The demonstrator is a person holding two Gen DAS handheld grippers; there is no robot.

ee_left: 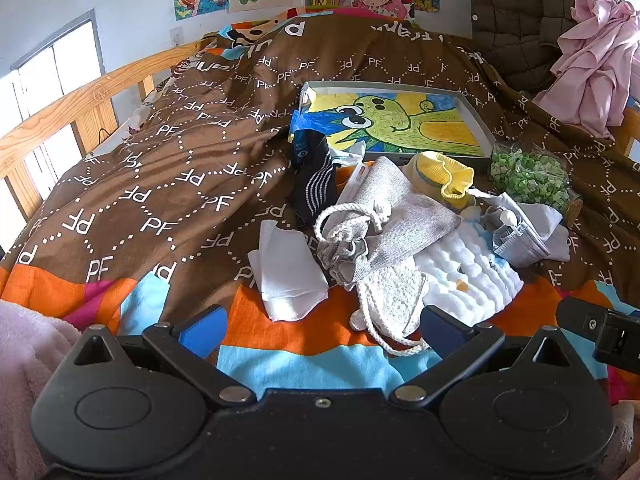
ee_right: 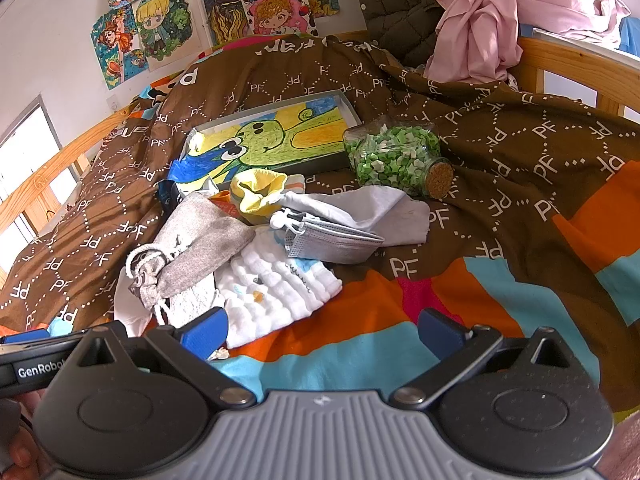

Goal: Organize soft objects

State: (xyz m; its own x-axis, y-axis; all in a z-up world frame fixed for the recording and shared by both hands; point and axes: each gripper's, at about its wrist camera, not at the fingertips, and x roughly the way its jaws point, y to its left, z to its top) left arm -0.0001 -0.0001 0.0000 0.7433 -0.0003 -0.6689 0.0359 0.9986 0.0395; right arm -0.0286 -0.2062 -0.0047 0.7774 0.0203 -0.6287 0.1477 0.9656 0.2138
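Brown "PF" bedspread (ee_left: 168,184), "GenRobot" on left claw (ee_left: 320,330), both claws wide, empty.

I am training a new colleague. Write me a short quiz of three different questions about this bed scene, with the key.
1. True or false: the glass jar of green stars stands upright.
2. Which item lies on the white quilted cloth? A) grey face mask B) black striped sock
3. Fill in: both the left gripper and the right gripper have their jaws ____.

Key: 1 false, it lies on its side; 2 A; 3 open.
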